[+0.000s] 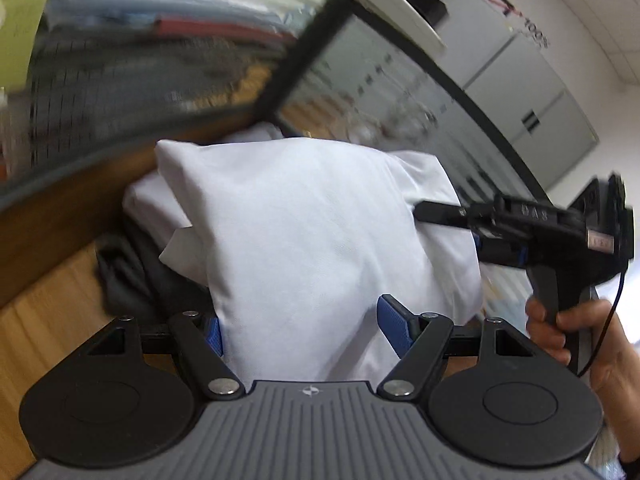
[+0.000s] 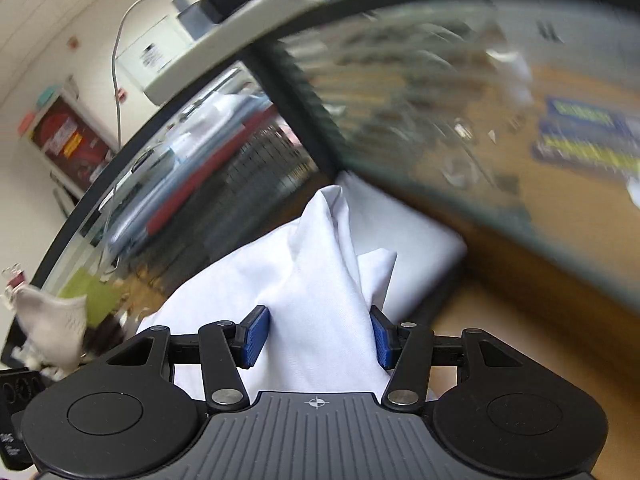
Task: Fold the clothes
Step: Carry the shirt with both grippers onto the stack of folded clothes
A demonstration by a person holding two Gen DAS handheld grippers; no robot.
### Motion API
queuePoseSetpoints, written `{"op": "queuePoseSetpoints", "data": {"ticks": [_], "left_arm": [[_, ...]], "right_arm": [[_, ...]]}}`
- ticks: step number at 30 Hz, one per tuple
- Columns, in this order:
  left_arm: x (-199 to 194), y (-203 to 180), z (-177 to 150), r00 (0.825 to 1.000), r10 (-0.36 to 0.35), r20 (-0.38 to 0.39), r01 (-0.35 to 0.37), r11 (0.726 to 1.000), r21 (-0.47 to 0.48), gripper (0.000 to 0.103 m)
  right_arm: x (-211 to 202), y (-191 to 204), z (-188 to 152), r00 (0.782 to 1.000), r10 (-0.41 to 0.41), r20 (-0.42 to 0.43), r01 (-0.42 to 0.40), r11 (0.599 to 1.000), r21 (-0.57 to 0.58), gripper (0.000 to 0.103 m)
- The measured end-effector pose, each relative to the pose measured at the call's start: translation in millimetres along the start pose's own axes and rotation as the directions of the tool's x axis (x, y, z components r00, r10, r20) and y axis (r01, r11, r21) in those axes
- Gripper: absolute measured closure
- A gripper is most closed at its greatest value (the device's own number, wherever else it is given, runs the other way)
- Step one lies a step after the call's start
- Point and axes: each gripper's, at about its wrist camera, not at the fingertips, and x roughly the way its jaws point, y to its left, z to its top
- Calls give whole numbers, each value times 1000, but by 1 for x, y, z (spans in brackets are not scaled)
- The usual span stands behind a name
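An office corner with grey metal cabinets, a glass partition in a black frame and a pale wooden tabletop (image 1: pixel 48 320) forms the setting; the blur suggests both cameras are moving. A white cotton garment (image 1: pixel 304 216) is lifted off the tabletop and hangs between the two tools, above a dark grey cloth (image 1: pixel 128 276) and more white fabric (image 2: pixel 404 232) lying flat near the partition. The left claw (image 1: pixel 306 328) has its blue pads spread moderately wide with the garment bunched between them; whether they pinch it I cannot tell. The right claw (image 2: pixel 318 338), held in a bare hand (image 1: pixel 588 340), stands likewise part-open around a gathered ridge of the same cloth, and its grip is equally unclear. I judge this to be a carrying or shaking-out step within a fold: the garment is raised, not laid. The next move probably calls for lowering it flat and smoothing an edge into line. No container shows clearly in either view.
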Motion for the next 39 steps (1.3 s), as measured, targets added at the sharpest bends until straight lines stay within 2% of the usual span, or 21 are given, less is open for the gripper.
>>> {"op": "queuePoseSetpoints", "data": {"ticks": [4,8,14,20,22,25,28,30,32,36,39], "left_arm": [[23,18,24,1000,18,13,-17,997,-75,25],[45,28,36,999,49,19,-47,992,-115,25],[73,40,45,997,77,28,-70,979,-193,25],[102,50,50,998,66,-17,-68,969,-235,24],[104,52,50,999,50,-9,-51,968,-246,24],[103,52,48,999,43,-2,-42,971,-236,24],[99,55,45,999,33,-2,-32,972,-233,24],[98,57,44,1000,19,2,-18,971,-238,24],[96,61,44,1000,6,2,-6,973,-232,24],[90,64,41,1000,-13,3,13,972,-234,24],[86,66,39,1000,-26,5,27,971,-236,24]], "right_arm": [[39,15,48,1000,7,-7,-8,997,-75,47],[73,25,75,1000,23,-22,-25,992,-123,47],[111,33,92,1000,13,-18,-17,974,-226,45],[143,30,81,990,-142,10,138,940,-312,29],[140,30,72,981,-184,52,191,922,-337,29],[119,37,59,965,-224,134,259,888,-381,20],[100,44,46,946,-258,194,317,859,-401,18],[86,41,35,941,-277,197,333,867,-372,18],[81,36,25,944,-278,176,320,898,-302,18],[76,7,8,959,-253,125,263,963,-68,18],[78,-14,-4,967,-232,105,220,969,109,19]]}}
